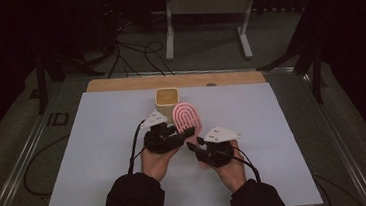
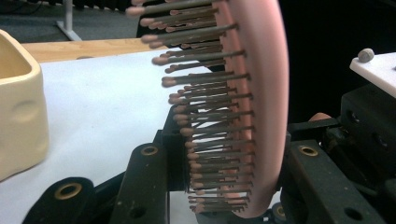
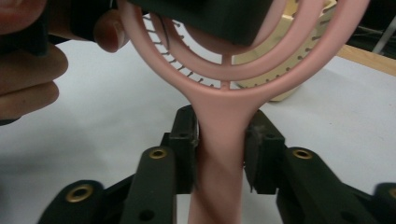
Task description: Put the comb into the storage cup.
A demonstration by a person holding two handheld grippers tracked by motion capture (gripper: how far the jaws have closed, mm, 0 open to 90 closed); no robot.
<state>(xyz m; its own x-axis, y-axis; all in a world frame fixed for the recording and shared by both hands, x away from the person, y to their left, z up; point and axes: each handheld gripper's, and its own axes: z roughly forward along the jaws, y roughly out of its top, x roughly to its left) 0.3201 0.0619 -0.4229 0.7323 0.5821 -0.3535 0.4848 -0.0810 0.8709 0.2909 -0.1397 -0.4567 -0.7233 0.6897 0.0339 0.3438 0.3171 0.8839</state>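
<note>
Pink hairbrush [image 1: 187, 117], clamped by both tools, stands just before cream cup [image 1: 166, 98].

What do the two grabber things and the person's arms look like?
Both grippers, the left gripper and the right gripper, are black and chunky, each topped by a pale grey three-cornered plate with small dark dots. Their black jaws carry brass-coloured rivets. A black cable trails back from each one. The person wears dark, nearly black long sleeves down to the wrists.
</note>
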